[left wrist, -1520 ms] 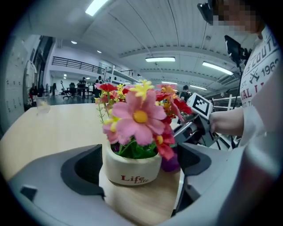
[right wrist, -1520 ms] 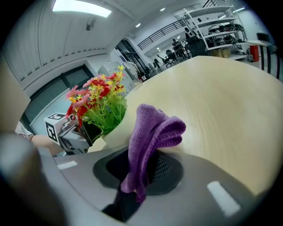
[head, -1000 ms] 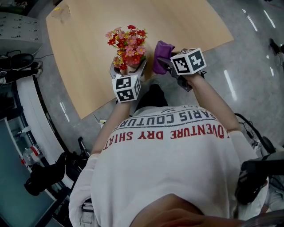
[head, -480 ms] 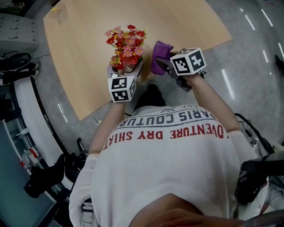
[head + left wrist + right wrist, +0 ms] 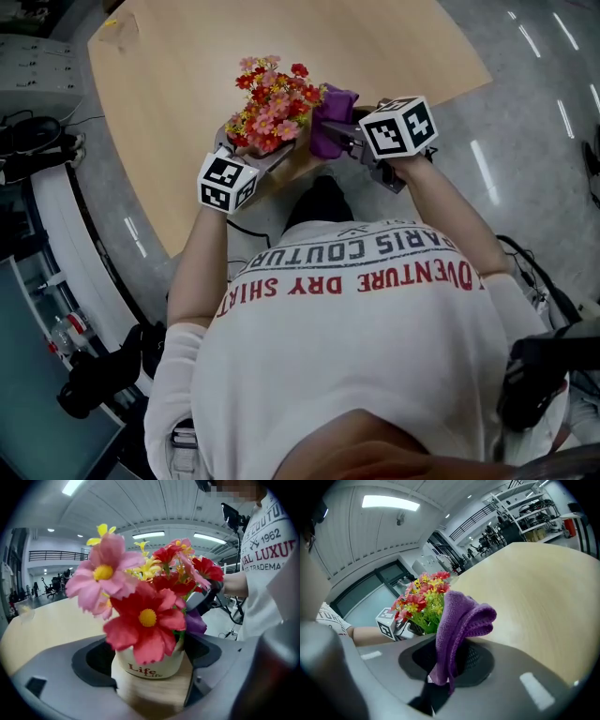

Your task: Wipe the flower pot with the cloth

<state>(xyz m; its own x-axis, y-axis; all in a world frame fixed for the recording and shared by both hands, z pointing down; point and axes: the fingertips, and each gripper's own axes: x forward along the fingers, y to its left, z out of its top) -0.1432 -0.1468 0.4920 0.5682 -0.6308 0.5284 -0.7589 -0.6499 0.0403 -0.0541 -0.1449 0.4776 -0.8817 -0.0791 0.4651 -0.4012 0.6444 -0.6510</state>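
The flower pot [image 5: 149,666], white with red "Life" lettering and a wooden base, sits between the jaws of my left gripper [image 5: 150,688], whose pads press its sides. Its red, pink and yellow flowers [image 5: 272,101] lean right, toward the purple cloth [image 5: 327,120]. The pot is tilted above the near edge of the table [image 5: 178,84]. My right gripper [image 5: 345,133] is shut on the cloth [image 5: 458,620], which bunches up between its jaws close beside the flowers [image 5: 423,597]. In the head view the pot's body is mostly hidden by blooms and jaws.
The wooden table [image 5: 543,588] stretches away beyond both grippers. A grey floor surrounds it. White shelving and cables [image 5: 37,141] stand at the left, and a dark bag [image 5: 94,375] lies on the floor by the person.
My left gripper has rolled and swung left, and the pot with its flowers now tips right toward the cloth. The right gripper with the cloth rose slightly.
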